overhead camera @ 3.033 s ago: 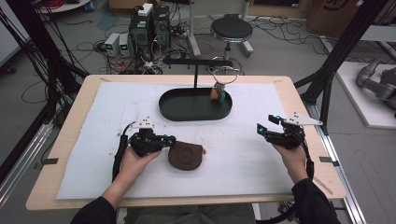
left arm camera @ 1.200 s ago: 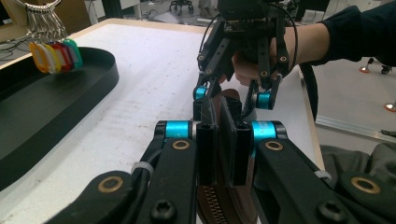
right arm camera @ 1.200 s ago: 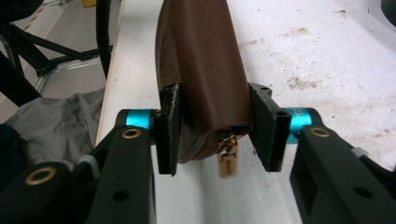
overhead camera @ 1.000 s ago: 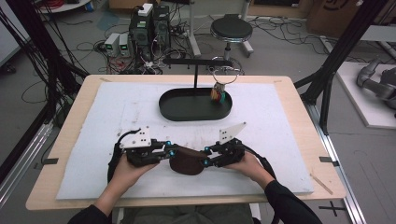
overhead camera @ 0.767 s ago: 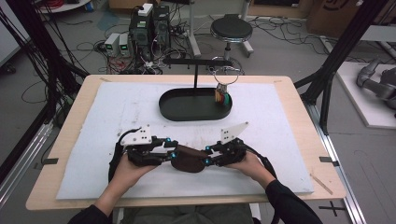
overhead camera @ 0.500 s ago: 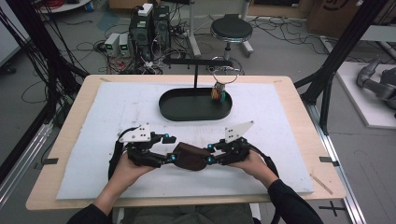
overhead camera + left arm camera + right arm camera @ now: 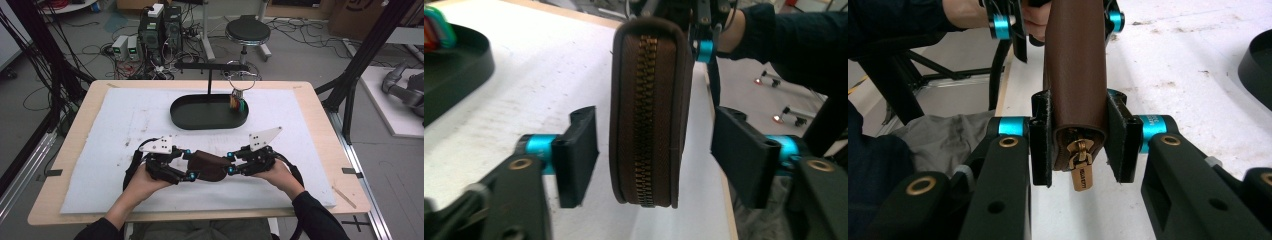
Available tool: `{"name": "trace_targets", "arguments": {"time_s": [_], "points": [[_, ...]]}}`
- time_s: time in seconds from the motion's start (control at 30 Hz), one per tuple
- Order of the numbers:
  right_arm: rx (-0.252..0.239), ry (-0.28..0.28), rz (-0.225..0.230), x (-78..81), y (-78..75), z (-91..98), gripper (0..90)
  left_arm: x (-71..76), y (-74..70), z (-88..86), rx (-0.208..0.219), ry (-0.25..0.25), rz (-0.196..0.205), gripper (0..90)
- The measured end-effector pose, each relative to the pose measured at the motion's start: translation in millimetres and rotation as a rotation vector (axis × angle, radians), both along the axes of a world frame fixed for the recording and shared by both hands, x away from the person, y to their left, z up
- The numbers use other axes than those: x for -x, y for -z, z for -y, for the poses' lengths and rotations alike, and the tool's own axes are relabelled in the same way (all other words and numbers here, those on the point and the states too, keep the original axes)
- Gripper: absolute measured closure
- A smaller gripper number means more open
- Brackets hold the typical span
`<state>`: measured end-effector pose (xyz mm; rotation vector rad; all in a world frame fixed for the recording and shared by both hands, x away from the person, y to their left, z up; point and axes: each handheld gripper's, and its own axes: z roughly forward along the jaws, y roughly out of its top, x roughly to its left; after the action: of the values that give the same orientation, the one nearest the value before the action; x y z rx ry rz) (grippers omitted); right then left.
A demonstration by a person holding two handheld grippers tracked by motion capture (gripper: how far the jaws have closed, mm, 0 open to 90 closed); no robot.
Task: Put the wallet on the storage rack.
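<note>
bench (image 7: 320, 130): wide wooden top under a white mat; everything in play sits or hangs over the near half.
tray (image 7: 185, 116): black oval dish toward the far side, well apart from the hands; a black stand rises behind it, and a small bunch of coloured bits hangs from a ring over the tray's right end.
pouch (image 7: 209, 165): brown zipped leather case, held between the two grippers over the mat near the front edge. In the left gripper view its zip edge (image 7: 644, 115) faces the camera, teeth closed along the whole visible run.
right gripper (image 7: 1079, 145): fingers (image 7: 1040, 142) pinch the pouch from both sides at the end where the zip stops; this grip appears to carry the case.
left gripper (image 7: 654, 155): fingers (image 7: 579, 150) spread wide, one on each side of the pouch's other end, gaps showing on both sides, so no grip here.
pull (image 7: 1081, 176): small brass tab hanging from the slider just below the right gripper's fingers, free and untouched.
step in hand: a judgement, steadying the pouch for opening; one end clamped, the other bracketed but not caught.
next move: likely the left fingers must close on their end, square to the flat sides so the leather does not twist out. After that one gripper has to reach the pull, which is small and sits tight against the right fingers; a re-grip looks needed to free room.
</note>
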<state>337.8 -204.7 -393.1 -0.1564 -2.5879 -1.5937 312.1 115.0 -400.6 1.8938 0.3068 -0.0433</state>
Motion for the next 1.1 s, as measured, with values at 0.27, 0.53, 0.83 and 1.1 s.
{"name": "trace_targets", "arguments": {"time_s": [0.27,0.53,0.83,1.1], "points": [[0.011,-0.012,0.009,0.0,-0.2,-1.8,68.4,0.9,0.7,0.5,-0.009,0.011,0.005,53.2],[0.016,-0.018,0.01,0.2,-0.5,-2.9,67.9,0.5,0.6,-2.0,0.002,0.021,0.0,62.0],[-0.026,0.037,0.006,-2.4,-4.0,4.1,47.6,0.6,-3.2,-3.8,0.005,0.017,0.01,64.4],[-0.069,0.169,0.025,-10.3,-10.1,27.0,30.7,-1.8,-9.2,-8.5,0.013,-0.01,0.026,64.5]]}}
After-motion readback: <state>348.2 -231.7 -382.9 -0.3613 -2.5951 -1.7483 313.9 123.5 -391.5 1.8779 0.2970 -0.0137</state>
